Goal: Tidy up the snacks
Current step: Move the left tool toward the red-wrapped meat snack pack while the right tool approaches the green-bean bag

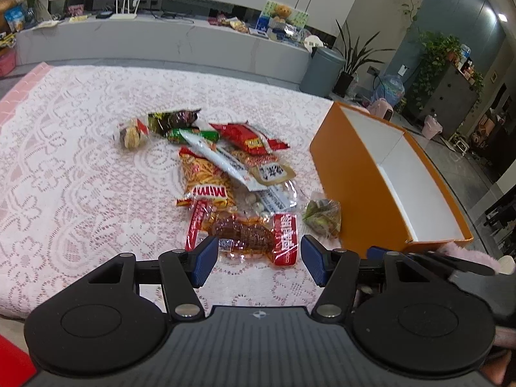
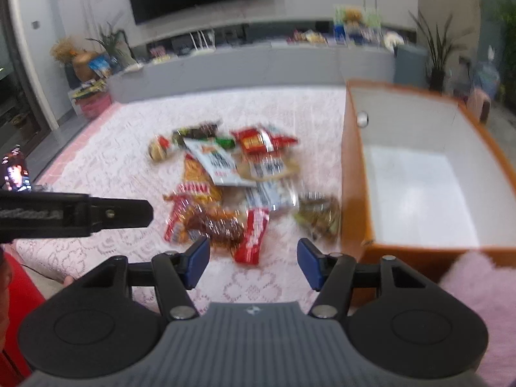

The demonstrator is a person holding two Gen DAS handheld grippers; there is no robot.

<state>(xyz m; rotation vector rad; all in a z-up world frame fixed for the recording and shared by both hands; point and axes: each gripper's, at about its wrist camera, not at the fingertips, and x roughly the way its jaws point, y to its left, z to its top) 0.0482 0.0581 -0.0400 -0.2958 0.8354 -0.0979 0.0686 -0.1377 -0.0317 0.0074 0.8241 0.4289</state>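
Note:
A pile of snack packets (image 1: 232, 174) lies on the pink lace tablecloth (image 1: 71, 174); it also shows, blurred, in the right wrist view (image 2: 232, 187). The nearest is a red and clear packet of brown snacks (image 1: 248, 235). A small green packet (image 1: 322, 216) lies beside the orange box (image 1: 348, 187). The box is open, white inside and empty (image 2: 419, 193). My left gripper (image 1: 254, 259) is open and empty, just in front of the red packet. My right gripper (image 2: 251, 262) is open and empty, near the pile and the box's front left corner.
The left gripper's side (image 2: 77, 214) shows at the left of the right wrist view. A long grey counter (image 1: 193, 45) with clutter stands behind the table. A grey bin (image 1: 322, 71) and potted plants (image 1: 351, 61) stand at the back right. A pink fluffy sleeve (image 2: 477, 290) is at the right.

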